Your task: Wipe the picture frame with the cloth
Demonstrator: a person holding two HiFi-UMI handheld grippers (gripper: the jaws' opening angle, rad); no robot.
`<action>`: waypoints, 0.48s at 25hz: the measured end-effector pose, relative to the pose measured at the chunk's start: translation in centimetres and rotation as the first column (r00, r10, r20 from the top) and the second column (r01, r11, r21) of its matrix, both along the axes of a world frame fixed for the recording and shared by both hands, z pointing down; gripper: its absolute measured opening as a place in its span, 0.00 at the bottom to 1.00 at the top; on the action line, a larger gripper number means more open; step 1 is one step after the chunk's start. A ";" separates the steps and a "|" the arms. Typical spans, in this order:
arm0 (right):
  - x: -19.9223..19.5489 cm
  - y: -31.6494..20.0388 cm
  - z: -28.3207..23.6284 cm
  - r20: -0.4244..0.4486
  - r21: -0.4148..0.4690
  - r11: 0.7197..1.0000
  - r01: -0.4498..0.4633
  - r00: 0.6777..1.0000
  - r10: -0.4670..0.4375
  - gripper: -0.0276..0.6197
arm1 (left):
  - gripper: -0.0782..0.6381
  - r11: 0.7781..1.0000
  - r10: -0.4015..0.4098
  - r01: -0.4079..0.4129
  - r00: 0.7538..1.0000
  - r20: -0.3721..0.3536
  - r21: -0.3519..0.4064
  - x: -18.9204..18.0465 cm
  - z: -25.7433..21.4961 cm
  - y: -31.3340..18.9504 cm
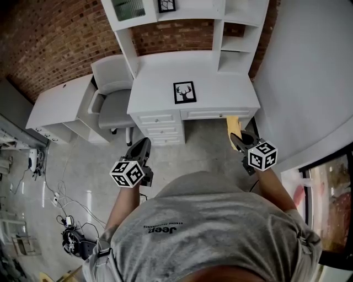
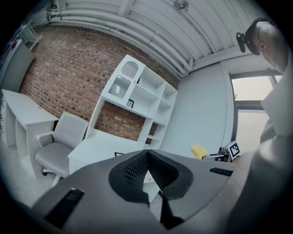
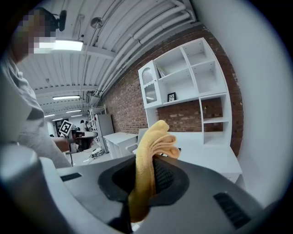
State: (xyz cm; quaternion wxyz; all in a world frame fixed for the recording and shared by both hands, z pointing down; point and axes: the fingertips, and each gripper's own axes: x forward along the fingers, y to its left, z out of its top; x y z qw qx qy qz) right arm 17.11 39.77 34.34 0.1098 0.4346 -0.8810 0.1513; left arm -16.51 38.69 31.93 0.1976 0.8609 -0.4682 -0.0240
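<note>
Brick walling and a white shelved hutch are seen behind a white worktop (image 1: 220,88), with a grey chair (image 1: 113,102) pushed in at its left end. The picture frame (image 1: 184,92), black-edged with an antlered head printed inside, is placed near the middle of the worktop, set back from the front edge. Whether it lies flat or is propped cannot be settled. A second, smaller frame (image 1: 167,5) is kept up on a hutch shelf.

The cloth (image 1: 234,125), yellow and folded, is clamped in the right tongs (image 1: 237,137); in the right gripper view it is pinched between the pads and a rounded fold is left sticking out past the tips. The left tongs (image 1: 142,144) are closed on nothing, with the tips pressed together.

Both tongs are held in front of the worktop, short of its front edge and well apart from the frame. The frame lies ahead of both and between them, so from the right tongs it is found forward and to the left. Its slightly longer sides run away from the person, towards the wall. Neither hand is clearly nearer, but since the cloth is carried on the right, a forward, leftward reach over the edge is judged to be needed from that side.
</note>
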 end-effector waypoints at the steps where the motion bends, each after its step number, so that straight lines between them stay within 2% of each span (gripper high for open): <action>1: 0.4 0.1 0.0 -0.001 0.004 1.000 0.005 1.000 -0.005 0.13 | 0.12 1.000 -0.005 0.005 1.000 -0.002 -0.002 0.5 0.0 0.0; 12: 6.0 1.9 0.6 0.001 0.002 0.999 0.043 0.999 -0.043 0.13 | 0.12 0.999 -0.034 0.034 0.999 -0.012 -0.038 7.3 -0.1 0.2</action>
